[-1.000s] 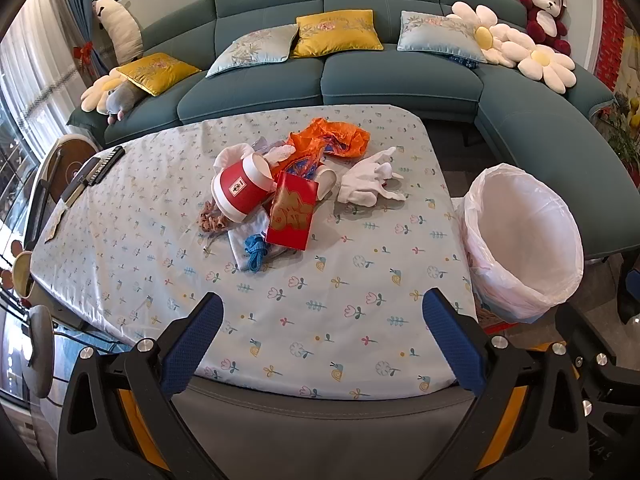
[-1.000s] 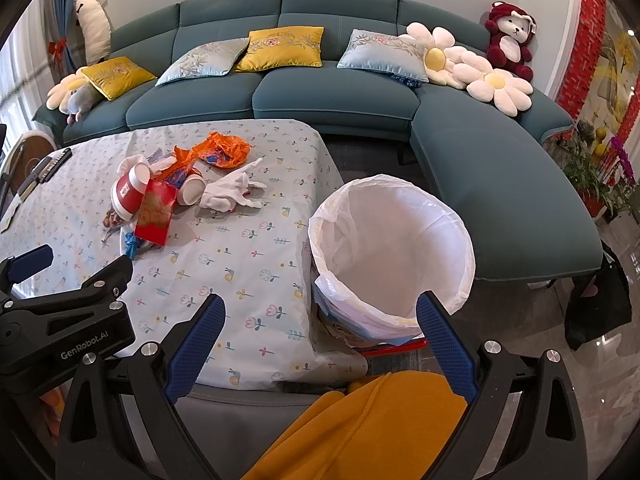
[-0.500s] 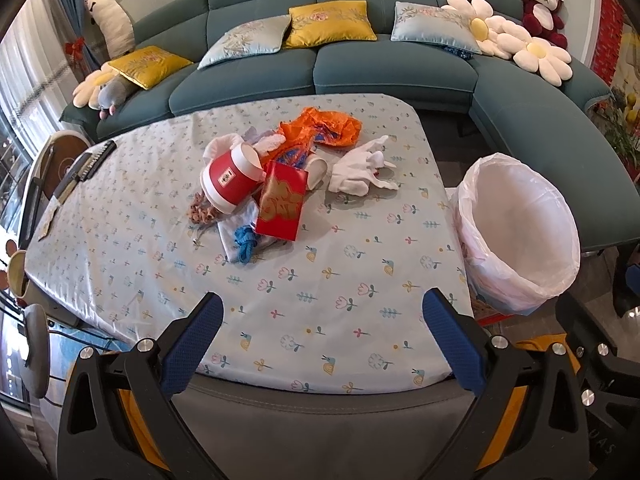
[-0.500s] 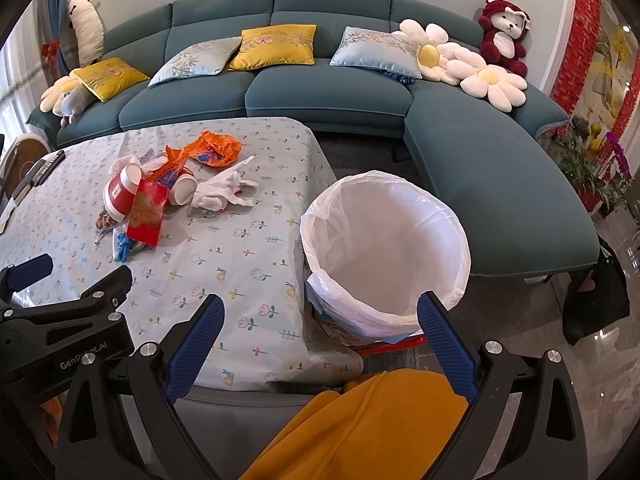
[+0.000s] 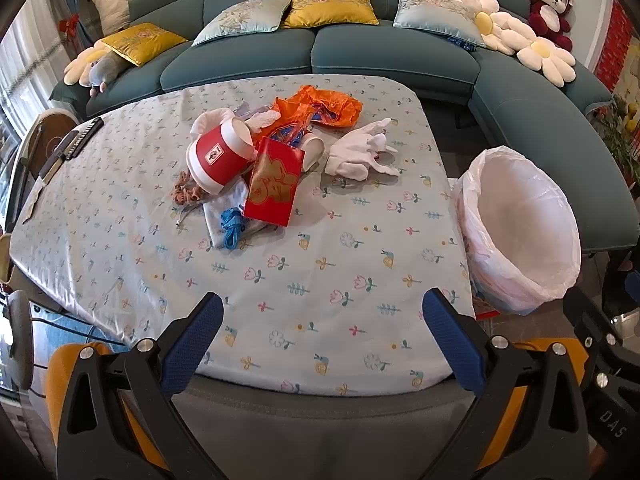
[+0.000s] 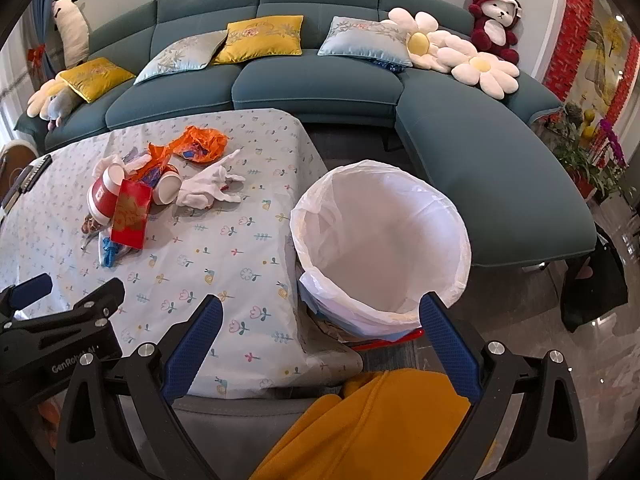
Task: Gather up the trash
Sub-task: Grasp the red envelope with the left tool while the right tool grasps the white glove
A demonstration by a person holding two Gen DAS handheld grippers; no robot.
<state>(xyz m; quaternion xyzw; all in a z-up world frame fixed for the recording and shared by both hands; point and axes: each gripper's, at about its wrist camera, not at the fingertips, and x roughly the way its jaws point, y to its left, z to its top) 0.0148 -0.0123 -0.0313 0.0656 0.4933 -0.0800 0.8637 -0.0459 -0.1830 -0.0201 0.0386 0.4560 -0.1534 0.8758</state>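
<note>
A pile of trash lies mid-table: a red and white paper cup (image 5: 218, 158) on its side, a red packet (image 5: 274, 184), an orange plastic bag (image 5: 320, 106), white gloves (image 5: 360, 152), a blue tie (image 5: 232, 226) and a smaller cup (image 6: 168, 188). A bin with a white liner (image 5: 520, 232) (image 6: 380, 240) stands on the floor at the table's right edge. My left gripper (image 5: 324, 328) hangs open over the table's near edge, well short of the pile. Above the bin's near rim my right gripper (image 6: 320, 328) is open and holds nothing.
The table wears a flowered cloth (image 5: 280, 280). A teal sofa (image 5: 360, 52) with cushions and plush toys curves behind and to the right. A black comb (image 5: 76, 144) lies at the table's far left. Yellow fabric (image 6: 372, 420) shows below the right gripper.
Both grippers have drifted slightly forward and up, so the table and bin sit lower and nearer in view. Jaws stay open. Nothing on the table has moved.
</note>
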